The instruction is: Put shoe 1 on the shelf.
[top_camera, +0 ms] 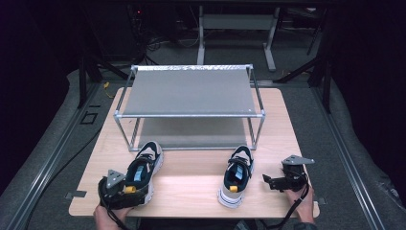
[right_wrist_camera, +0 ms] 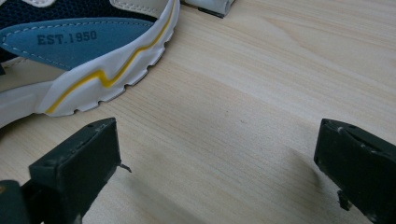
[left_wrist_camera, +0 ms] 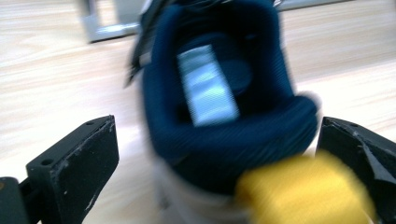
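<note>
1. The left claw (left_wrist_camera: pixel 217 154) stands wide, its jaws on either side of the left shoe's (top_camera: pixel 142 171) heel with a gap on both sides; nothing is gripped yet. In its own view the heel collar sits right between the jaws, blurred, a yellow tab close in front.
2. The right claw (top_camera: pixel 271 182) is wide too and holds nothing. The right shoe (top_camera: pixel 236 175) lies just to its left, apart from it; in the right gripper view there is only bare table (right_wrist_camera: pixel 261 93) between the jaws, with the sole off to the side.
3. My read: this is the grasp step on the left shoe, probably to put the pair on the rack (top_camera: pixel 189 115) beyond the claws.
4. Next, I'd say, the left jaws must close squarely on the heel, low enough to catch the stiff part rather than the soft collar or the tab, then lift.
5. The rack stands ahead of both claws, with a top shelf and a lower one. Its front rail and near posts are what a lifted shoe could catch on; the toe nearly reaches the left post.
</note>
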A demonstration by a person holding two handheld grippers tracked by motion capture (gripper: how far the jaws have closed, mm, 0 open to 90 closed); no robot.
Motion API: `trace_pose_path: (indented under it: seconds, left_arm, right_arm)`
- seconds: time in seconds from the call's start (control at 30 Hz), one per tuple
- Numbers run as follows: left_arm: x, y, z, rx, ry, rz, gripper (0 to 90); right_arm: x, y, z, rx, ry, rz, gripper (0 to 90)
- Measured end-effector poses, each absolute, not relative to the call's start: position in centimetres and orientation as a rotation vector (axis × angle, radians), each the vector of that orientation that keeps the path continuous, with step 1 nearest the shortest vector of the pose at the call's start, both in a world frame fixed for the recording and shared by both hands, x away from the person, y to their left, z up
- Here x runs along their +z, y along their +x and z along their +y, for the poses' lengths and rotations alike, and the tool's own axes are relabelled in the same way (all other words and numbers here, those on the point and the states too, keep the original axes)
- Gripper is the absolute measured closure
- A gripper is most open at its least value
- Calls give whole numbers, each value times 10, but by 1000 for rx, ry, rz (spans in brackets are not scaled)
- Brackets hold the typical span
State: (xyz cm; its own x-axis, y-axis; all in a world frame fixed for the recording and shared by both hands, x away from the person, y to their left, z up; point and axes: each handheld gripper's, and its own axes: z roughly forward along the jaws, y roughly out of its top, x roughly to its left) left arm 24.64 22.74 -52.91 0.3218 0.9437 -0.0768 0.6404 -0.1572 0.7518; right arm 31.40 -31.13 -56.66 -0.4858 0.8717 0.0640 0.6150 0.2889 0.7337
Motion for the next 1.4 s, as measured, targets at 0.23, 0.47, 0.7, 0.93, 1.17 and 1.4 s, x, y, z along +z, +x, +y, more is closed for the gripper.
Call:
trace_pose_path:
  seconds: [0.23,0.47,0.7,0.93,1.17,1.4]
  left_arm:
    - [-545,255,223,595,1796,1462,151]
    - [-544,252,227,625,1818,1419,211]
    - [-540,245,238,606,1833,1356,253]
    - [-530,239,241,598,1838,1300,268]
    - [-524,236,238,609,1848,1267,270]
    - [-516,234,234,623,1852,1227,276]
  right_arm:
    - [-567,313,-311,1025,1345,2211,0]
    - [-567,313,-311,1019,1342,2210,0]
    - [-567,313,-311,1023,1339,2209,0]
    - [-567,313,-311,1021,1338,2208,0]
    - [-567,313,-311,1024,1333,2211,0]
    - [-566,313,-311,1020,1332,2213,0]
